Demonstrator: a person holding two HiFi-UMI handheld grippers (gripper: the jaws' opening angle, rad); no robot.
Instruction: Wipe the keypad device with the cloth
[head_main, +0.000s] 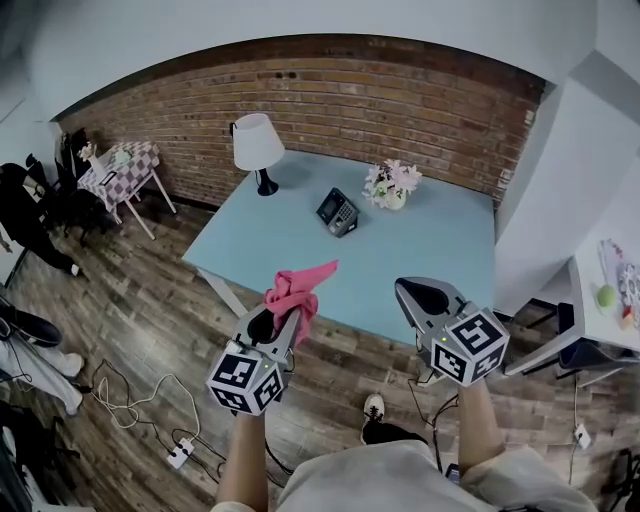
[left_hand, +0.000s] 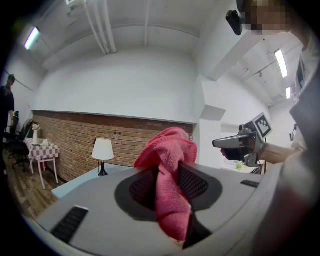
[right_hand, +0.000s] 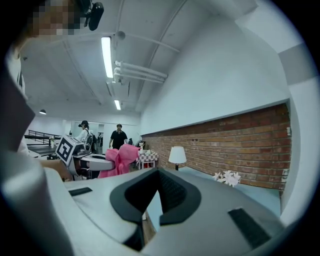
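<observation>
at the far left of the blue table (head_main: 440, 250) stands a white lamp (head_main: 257, 145), out of the way of the work. nearer the person, short of the table's front edge, the left gripper (head_main: 284, 328) is closed on the pink cloth (head_main: 297, 288). in the left gripper view the fabric is pinched between the dark pads (left_hand: 194, 182), with a bunched tuft standing up above them and a fold hanging below. the keypad device (head_main: 338, 211) sits past the middle of the table, tilted up on its base, well apart from the cloth and from both sets of fingers. just to its right is a small pot of pale flowers (head_main: 391, 184). at the right, the right gripper (head_main: 412, 292) is held over the table's near edge. its fingers (right_hand: 172, 192) are brought together and hold nothing.

this looks like the approach step: the cloth is in hand but wiping has not started. the next move calls for carrying the cloth forward and down onto the keypad face, keeping clear of the flowers. the empty right gripper could steady the device, since a light unit may slide under the wipe.
</observation>
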